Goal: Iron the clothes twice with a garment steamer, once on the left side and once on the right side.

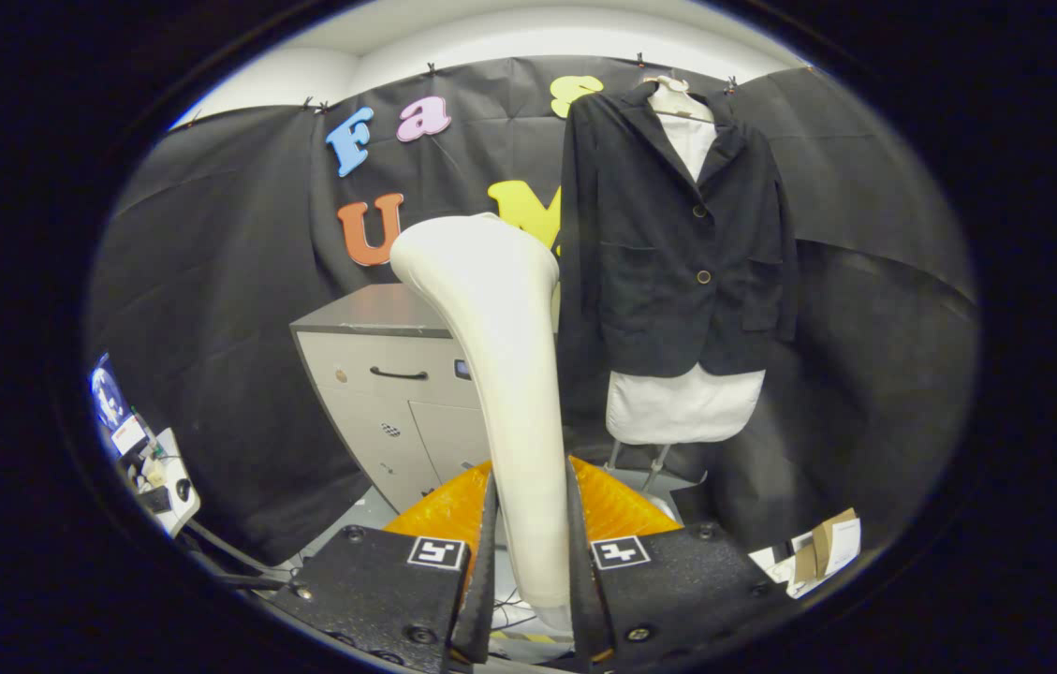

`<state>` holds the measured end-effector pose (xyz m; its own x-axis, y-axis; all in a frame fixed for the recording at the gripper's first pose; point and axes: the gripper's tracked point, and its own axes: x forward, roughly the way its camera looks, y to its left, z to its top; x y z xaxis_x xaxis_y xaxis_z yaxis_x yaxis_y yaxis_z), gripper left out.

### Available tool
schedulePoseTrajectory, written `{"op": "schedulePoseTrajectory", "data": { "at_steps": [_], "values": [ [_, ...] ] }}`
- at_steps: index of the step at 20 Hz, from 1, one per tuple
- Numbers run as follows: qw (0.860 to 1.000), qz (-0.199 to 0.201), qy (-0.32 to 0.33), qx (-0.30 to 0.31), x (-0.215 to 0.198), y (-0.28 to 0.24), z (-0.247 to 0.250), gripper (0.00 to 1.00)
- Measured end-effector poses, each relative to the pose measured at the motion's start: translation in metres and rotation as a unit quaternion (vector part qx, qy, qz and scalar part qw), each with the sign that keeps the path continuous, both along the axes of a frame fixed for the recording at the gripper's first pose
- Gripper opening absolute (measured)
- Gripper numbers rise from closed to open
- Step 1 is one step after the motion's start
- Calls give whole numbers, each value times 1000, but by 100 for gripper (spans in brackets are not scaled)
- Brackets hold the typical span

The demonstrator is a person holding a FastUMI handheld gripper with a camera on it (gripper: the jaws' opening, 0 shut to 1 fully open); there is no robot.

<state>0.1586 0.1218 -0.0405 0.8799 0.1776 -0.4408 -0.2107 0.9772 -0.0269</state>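
A white garment steamer (502,374) stands up between my fingers, its handle clamped low down and its broad head rising ahead and leaning slightly left. My gripper (533,552) is shut on that handle, both fingers pressing its sides. Beyond the steamer and to its right, a black blazer (678,234) hangs on a hanger over a white shirt (682,404), whose hem shows under the jacket. The steamer head is well short of the blazer, level with its left sleeve.
A grey cabinet (388,384) with a drawer and door stands left of the steamer. An orange object (453,510) lies just ahead of the fingers. The garment stand's legs (654,463) reach the floor. Cardboard and papers (818,552) lie lower right; a cluttered desk (149,459) far left.
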Motion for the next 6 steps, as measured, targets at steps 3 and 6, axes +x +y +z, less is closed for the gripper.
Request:
{"op": "schedulePoseTrajectory", "data": {
  "at_steps": [3, 6],
  "values": [
    [1000, -3, -1, 1, -2, 2, 1, 36],
    [1000, -4, -3, -1, -4, 6, 1, 36]
  ]
}}
